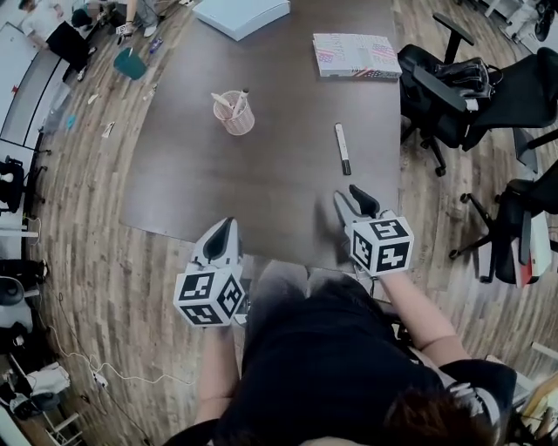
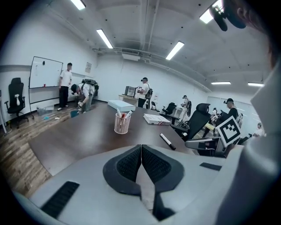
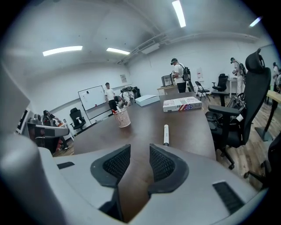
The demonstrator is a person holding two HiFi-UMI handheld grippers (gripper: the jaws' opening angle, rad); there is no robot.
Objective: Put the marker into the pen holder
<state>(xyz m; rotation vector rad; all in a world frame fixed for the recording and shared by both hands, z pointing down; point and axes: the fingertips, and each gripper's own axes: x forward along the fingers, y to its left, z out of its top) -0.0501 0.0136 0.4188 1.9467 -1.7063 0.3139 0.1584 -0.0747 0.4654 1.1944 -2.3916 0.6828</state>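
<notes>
A white marker with black ends (image 1: 343, 148) lies flat on the dark brown table (image 1: 270, 174), right of centre; it also shows as the marker (image 3: 166, 134) and the marker (image 2: 167, 141). The pink mesh pen holder (image 1: 234, 113) stands upright further back left with a few pens in it, seen too as the holder (image 2: 122, 123) and the holder (image 3: 123, 117). My right gripper (image 1: 356, 200) hovers near the table's front edge, short of the marker, jaws open and empty. My left gripper (image 1: 223, 237) is at the front edge, jaws shut together on nothing.
A flat box with a flag print (image 1: 356, 55) lies at the table's back right, a pale blue box (image 1: 241, 14) at the back. Black office chairs (image 1: 453, 83) stand right of the table. Several people stand by a whiteboard (image 2: 45, 72) beyond the table.
</notes>
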